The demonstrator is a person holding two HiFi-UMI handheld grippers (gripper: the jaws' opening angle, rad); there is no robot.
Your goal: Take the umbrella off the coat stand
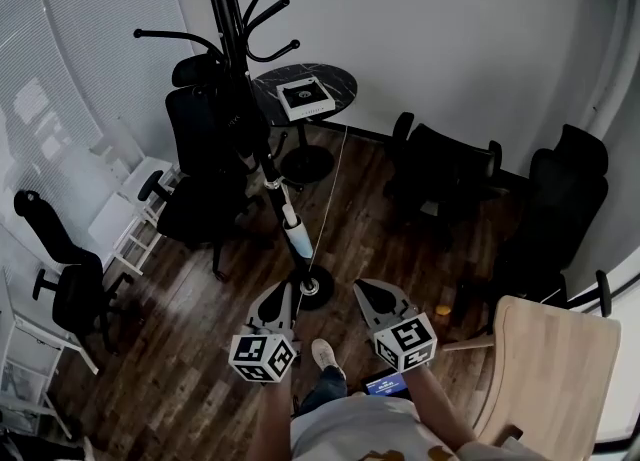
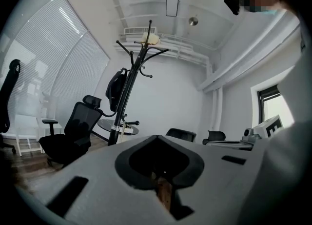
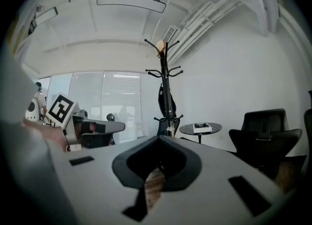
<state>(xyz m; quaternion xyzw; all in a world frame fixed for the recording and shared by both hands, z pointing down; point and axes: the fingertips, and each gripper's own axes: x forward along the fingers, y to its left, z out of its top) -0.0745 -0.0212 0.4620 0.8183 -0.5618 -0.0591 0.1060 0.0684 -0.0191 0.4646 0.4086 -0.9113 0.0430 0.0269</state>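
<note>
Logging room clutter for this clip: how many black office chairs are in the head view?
4 black chairs: one far left, one beside the coat stand, one at centre right, one far right. More may sit out of frame.

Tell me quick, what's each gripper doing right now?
Left gripper: shut, holding nothing.
Right gripper: shut, holding nothing.

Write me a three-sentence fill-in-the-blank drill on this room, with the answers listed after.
1. The black umbrella hangs on the ___.
2. The white box lies on the round black ___.
3. The left gripper and the right gripper are both empty, with their jaws ___.
Missing words: coat stand; table; shut.
</note>
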